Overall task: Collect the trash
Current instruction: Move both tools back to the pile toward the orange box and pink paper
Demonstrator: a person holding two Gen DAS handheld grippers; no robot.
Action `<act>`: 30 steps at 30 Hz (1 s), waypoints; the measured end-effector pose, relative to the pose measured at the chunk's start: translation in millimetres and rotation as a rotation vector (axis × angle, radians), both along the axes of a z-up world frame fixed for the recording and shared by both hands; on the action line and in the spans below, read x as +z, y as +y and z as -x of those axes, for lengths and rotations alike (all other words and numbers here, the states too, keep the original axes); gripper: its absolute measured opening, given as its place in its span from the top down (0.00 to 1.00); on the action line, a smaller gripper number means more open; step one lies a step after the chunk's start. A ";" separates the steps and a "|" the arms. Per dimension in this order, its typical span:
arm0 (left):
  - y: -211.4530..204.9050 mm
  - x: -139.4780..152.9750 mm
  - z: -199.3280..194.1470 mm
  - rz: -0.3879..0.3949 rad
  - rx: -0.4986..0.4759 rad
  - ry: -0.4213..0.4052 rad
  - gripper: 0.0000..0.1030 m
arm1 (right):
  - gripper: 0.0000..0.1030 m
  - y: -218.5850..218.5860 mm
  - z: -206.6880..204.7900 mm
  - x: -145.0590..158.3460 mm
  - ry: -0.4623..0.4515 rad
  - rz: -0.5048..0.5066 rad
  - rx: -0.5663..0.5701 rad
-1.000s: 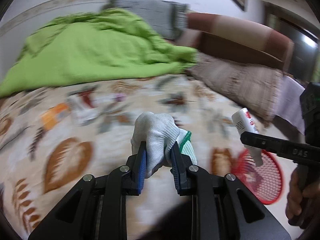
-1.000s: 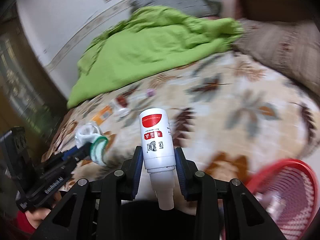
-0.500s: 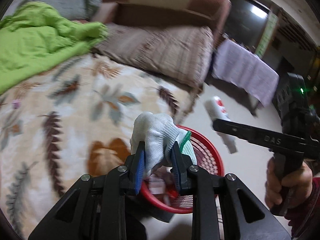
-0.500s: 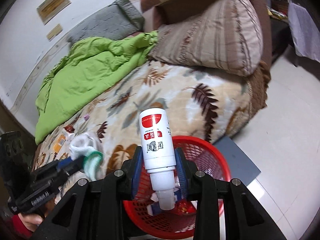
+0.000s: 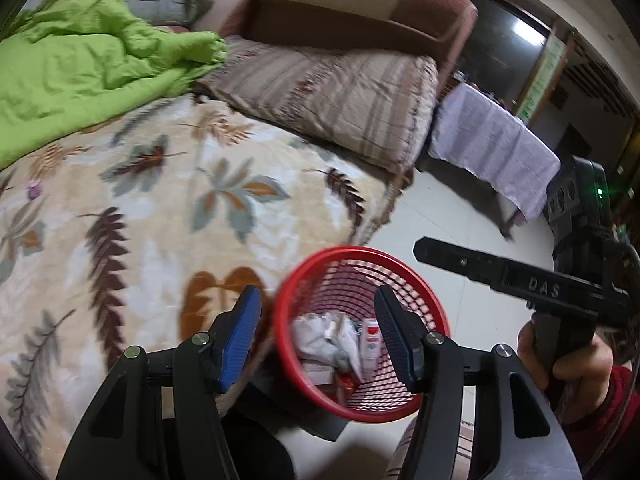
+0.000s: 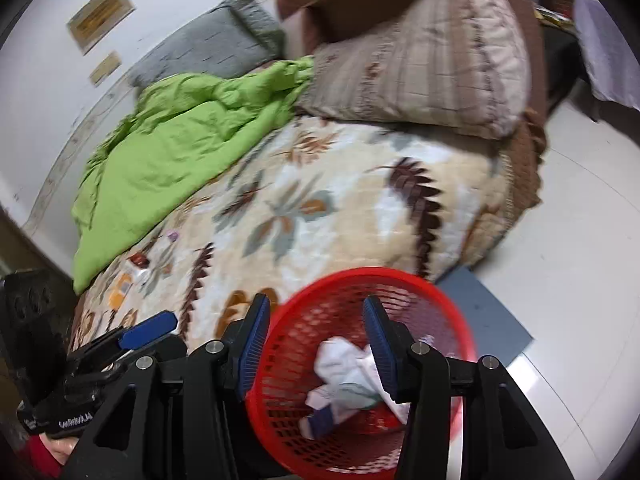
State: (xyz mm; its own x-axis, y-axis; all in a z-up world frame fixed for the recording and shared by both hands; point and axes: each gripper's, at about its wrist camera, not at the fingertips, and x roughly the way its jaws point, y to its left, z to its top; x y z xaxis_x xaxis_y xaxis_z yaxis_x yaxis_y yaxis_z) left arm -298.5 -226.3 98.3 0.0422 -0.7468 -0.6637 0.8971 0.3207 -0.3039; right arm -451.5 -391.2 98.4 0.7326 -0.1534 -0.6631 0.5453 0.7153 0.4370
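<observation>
- Left on the bed (image 6: 360,208): wrappers (image 6: 134,270) near the green duvet (image 6: 168,160), not yet collected.
- Left gripper (image 5: 316,336): jaws have just opened, nothing between them.
- Red basket (image 5: 400,268) on the floor holds a white glove (image 6: 344,364) and bottle (image 5: 370,340); its deeper contents are hard to make out.
- Right gripper (image 6: 316,348): jaws likewise just parted, empty.

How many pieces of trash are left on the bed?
3: a pink bit mid-bed, then a brown wrapper and an orange packet nearer its left end. More may hide under the quilt.
</observation>
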 end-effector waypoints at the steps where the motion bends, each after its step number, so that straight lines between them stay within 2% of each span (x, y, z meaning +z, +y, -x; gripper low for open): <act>1: 5.4 1.2 -6.0 0.000 0.021 -0.005 0.44 | 0.49 4.9 -8.3 -0.3 -0.003 -0.002 0.020; 9: 76.2 13.0 -74.5 0.023 0.235 0.000 0.43 | 0.49 54.1 -83.1 1.7 -0.021 0.005 0.220; 16: 155.9 19.5 -149.2 0.021 0.465 -0.038 0.43 | 0.49 92.3 -144.3 7.7 -0.030 0.016 0.373; 19: 190.4 19.6 -182.5 -0.001 0.552 -0.064 0.38 | 0.48 104.6 -161.9 10.0 -0.029 0.027 0.418; 25: 246.6 7.3 -263.7 -0.068 0.714 -0.075 0.35 | 0.46 117.2 -193.5 10.0 -0.019 0.027 0.478; 28: 257.5 -2.6 -302.6 -0.114 0.749 -0.087 0.34 | 0.45 117.3 -206.9 10.7 -0.012 0.031 0.488; 30: 260.1 -9.8 -327.1 -0.113 0.746 -0.067 0.34 | 0.45 115.9 -216.7 10.4 -0.005 0.035 0.494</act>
State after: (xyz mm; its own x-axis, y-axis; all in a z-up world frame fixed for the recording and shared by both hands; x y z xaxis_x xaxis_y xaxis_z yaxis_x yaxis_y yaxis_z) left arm 28.6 33.9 88.5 0.5523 -0.4322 -0.7129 0.4454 0.8758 -0.1860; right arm -234.7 -275.3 108.8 0.7266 0.1910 -0.6600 0.1350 0.9022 0.4097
